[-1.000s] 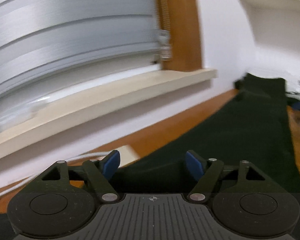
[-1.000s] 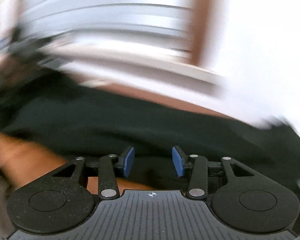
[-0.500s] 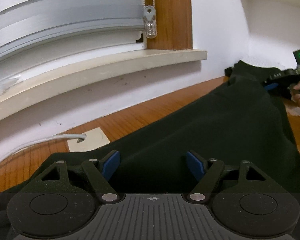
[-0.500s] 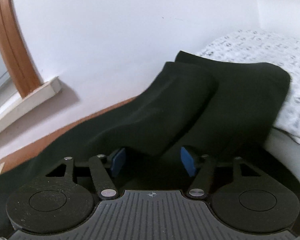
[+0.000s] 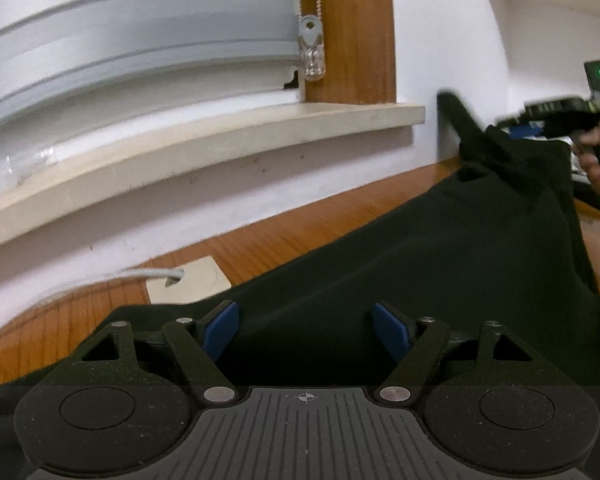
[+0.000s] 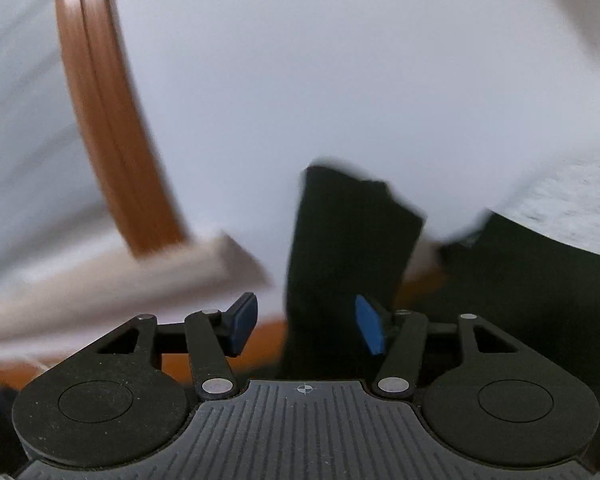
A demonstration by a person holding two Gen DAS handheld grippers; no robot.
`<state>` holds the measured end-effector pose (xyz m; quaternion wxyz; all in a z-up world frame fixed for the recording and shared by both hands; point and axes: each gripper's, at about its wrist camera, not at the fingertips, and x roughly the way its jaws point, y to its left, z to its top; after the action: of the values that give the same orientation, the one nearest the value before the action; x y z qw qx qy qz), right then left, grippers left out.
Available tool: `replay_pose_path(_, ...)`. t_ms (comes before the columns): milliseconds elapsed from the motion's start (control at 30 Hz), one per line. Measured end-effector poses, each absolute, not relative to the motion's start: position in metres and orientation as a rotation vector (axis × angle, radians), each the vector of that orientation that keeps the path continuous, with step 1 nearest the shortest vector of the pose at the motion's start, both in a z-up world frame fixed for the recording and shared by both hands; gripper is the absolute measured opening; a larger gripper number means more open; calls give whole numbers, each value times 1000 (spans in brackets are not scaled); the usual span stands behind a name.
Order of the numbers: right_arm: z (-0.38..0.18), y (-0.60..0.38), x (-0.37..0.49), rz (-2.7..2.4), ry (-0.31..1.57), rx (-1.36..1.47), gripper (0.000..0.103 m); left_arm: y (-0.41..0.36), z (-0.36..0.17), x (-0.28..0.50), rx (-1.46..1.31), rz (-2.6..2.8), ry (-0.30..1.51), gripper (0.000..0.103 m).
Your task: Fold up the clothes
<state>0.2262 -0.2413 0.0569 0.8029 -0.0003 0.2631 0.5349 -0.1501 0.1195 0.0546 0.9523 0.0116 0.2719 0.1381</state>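
A long black garment (image 5: 420,260) lies stretched across a wooden surface (image 5: 300,240) along the wall. My left gripper (image 5: 306,332) is open over its near end, and the fabric runs under and between the blue pads without being pinched. At the far right a hand (image 5: 592,156) holds my right gripper (image 5: 540,120) at the garment's far end, which stands raised against the wall. In the blurred right wrist view, a strip of the black garment (image 6: 348,248) rises between the right gripper's (image 6: 306,326) jaws. It lies against the right pad, clear of the left pad.
A cream window sill (image 5: 220,140) and grey blinds run along the wall, with a blind cord pull (image 5: 312,52) hanging by the wooden frame. A grey cable (image 5: 140,276) enters a beige plate (image 5: 196,280) beside the garment. White patterned bedding (image 6: 572,204) lies at the right.
The right gripper has swung along the garment to its far end, rolled, and widened its jaws. The far end now stands lifted. The left gripper has stayed over the near end.
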Motion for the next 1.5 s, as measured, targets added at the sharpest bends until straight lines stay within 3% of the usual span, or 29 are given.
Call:
replay_pose_path(167,33,-285,225,1105,598,-10,72,97,70,-137,52,236,546,79)
replay_pose_path(400,9,-314,200,1126,584,-10,73,27,101,-81,91,-9,557,84)
replay_pose_path(567,4,-310,204,1134,606,19,77,-33,88,-29,242,-110,618,84)
replay_pose_path(667,-1,-307,213,1124,664,43,79,-48,68,-2,279,-125,685,65)
replay_pose_path(700,-4,-306,217,1120,687,54,79,-51,61,2,292,-118,699,53)
replay_pose_path(733,-4,-307,219,1123,695,68,79,-51,58,6,296,-122,702,34)
replay_pose_path(800,-6,-310,222,1131,705,96,80,-34,60,12,184,-153,701,9)
replay_pose_path(967,-6,-309,219,1124,702,87,80,53,64,15,-263,-113,643,10)
replay_pose_path(1233,-5,-309,219,1126,703,94,80,96,28,11,-512,-194,604,15)
replay_pose_path(1267,-5,-309,219,1128,700,97,78,98,26,12,-522,-197,602,15)
replay_pose_path(1333,-5,-310,221,1134,695,129,64,102,22,16,-545,-201,599,15)
replay_pose_path(1400,-7,-306,224,1148,715,159,40,107,19,16,-572,-207,599,15)
replay_pose_path(1500,-6,-290,226,1133,747,148,40,110,19,12,-580,-202,597,15)
